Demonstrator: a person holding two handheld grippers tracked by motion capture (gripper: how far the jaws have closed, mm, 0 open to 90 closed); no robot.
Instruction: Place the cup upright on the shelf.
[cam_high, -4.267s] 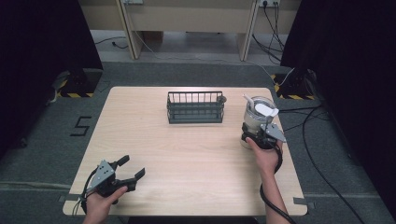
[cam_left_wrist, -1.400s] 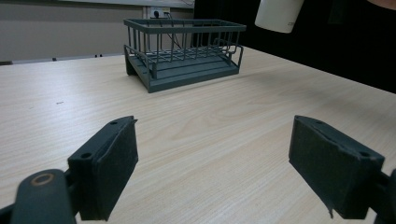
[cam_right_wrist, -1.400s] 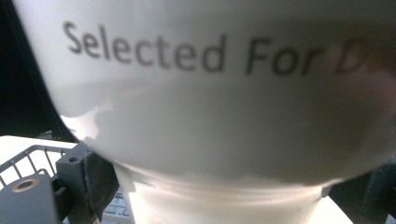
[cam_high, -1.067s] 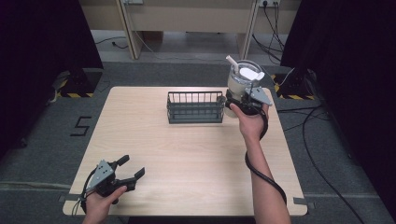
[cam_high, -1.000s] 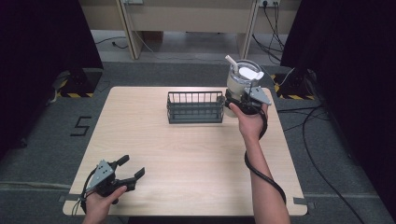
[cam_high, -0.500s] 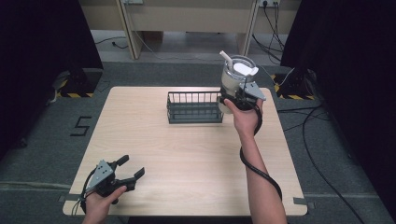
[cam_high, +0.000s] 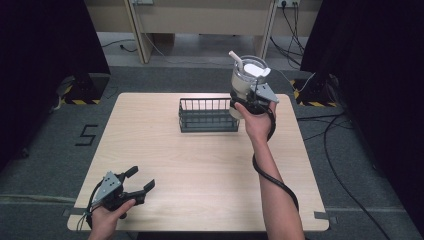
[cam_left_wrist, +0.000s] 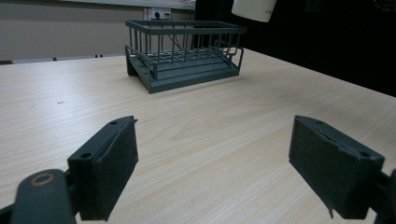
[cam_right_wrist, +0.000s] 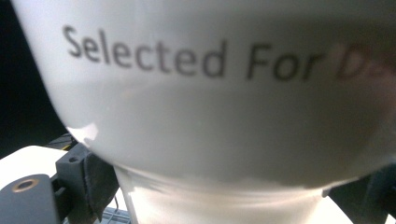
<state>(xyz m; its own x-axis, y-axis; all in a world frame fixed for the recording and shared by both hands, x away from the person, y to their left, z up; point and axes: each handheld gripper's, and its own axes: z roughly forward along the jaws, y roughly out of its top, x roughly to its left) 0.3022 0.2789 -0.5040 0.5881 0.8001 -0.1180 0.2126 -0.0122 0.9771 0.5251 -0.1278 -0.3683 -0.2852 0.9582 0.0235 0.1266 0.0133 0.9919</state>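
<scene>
Counter (cam_high: 210, 165): you are working over its far right part. Wire basket (cam_high: 207, 116): standing far centre, just left of and below your load. Tumbler (cam_high: 246, 82): upright, straw up, hanging clear above the basket's right end. Right gripper (cam_high: 250, 102): jaws clamping the tumbler's base. Left gripper (cam_high: 131, 186): resting near corner, jaws gaping wide, holding nothing.

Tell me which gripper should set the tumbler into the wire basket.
Right. The right gripper already holds the tumbler, lifted beside the wire basket. The left gripper is open and empty at the table's near left corner, far from both.
</scene>
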